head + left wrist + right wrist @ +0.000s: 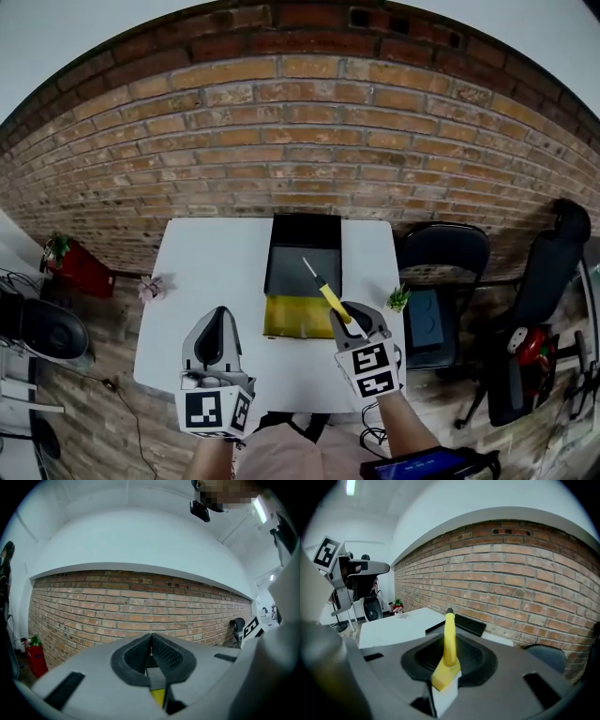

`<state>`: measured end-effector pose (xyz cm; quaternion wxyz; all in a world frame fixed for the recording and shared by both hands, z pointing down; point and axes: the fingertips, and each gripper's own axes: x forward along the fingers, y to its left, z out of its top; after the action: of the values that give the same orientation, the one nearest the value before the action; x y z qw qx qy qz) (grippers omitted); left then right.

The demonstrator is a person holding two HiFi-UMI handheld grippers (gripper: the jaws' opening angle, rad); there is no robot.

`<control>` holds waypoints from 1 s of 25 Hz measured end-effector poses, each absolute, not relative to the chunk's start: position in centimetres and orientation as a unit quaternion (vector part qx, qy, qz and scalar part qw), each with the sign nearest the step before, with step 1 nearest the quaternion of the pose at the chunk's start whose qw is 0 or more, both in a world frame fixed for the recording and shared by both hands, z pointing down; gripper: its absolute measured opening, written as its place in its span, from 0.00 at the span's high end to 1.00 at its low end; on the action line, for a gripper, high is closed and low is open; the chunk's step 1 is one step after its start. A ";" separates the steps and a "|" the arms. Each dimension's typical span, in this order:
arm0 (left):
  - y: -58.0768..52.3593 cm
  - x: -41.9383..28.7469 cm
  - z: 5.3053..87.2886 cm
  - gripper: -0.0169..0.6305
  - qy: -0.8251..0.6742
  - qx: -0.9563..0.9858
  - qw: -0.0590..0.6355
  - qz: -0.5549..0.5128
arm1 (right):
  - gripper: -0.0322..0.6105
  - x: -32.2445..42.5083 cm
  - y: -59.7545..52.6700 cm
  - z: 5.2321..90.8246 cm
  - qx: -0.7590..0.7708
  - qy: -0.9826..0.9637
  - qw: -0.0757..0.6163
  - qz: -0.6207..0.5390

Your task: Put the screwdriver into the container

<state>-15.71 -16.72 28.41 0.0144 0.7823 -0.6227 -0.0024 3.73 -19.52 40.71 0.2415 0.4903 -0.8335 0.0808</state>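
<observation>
Head view, right gripper (349,321) pinching screwdriver (330,297) over container (298,319) edge, left gripper (220,317) fingers together

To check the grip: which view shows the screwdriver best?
The head view: the whole screwdriver, yellow handle and shaft, shows over the container, held by the right claw. The right gripper view shows mainly its handle. The left gripper view shows nothing of it.

Behind white table (211,291), brick wall (300,122). At table's right edge, small green plant (399,299); beside that, black chair (448,246). Left of table, red pot (82,272).
</observation>
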 end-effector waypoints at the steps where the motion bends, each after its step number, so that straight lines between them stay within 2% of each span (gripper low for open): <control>1: -16.6 -15.7 28.7 0.95 -0.624 0.781 0.018 0.001 | 0.83 3.6 -19.3 41.2 0.486 -0.835 0.245 0.085; 25: -16.9 -17.1 36.1 0.95 -0.630 0.768 0.107 0.031 | 0.83 2.4 -16.0 52.8 0.396 -0.821 0.370 0.182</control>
<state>-17.13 -16.90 36.06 0.1068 0.7684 -0.6302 0.0314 2.41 -15.95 52.85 0.3696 0.3958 -0.8207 0.1822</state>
